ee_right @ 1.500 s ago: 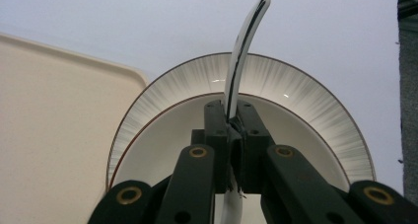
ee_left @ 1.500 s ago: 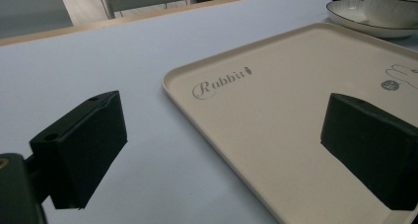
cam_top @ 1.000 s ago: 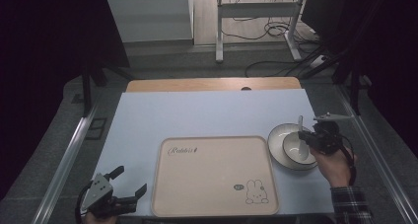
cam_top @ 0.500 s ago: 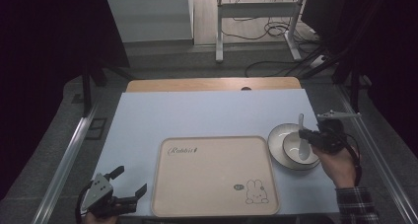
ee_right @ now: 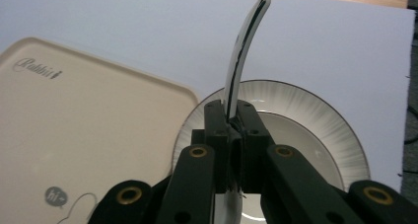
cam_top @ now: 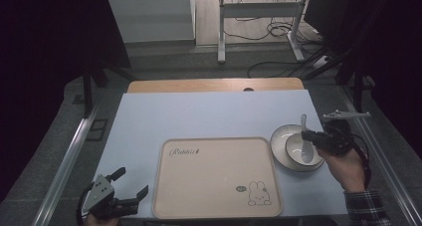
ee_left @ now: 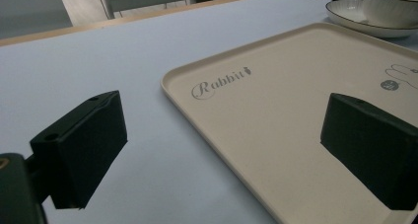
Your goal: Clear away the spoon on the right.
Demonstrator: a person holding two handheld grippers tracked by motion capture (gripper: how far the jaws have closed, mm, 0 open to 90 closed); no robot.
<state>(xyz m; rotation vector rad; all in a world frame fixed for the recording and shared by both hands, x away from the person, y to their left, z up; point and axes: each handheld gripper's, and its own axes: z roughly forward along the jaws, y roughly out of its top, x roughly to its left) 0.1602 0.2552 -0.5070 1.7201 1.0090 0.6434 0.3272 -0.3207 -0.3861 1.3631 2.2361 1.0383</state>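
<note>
Clamping right gripper on curved white spoon; left gripper jaws apart.

This looked like a lab or recording room rather than a home; the bench carried a pale blue sheet over a wooden top, ringed by dark curtains; metal rails ran along both its sides; behind it stood a white metal desk frame on a wood floor, with loose cables and a power strip trailing across it.
</note>
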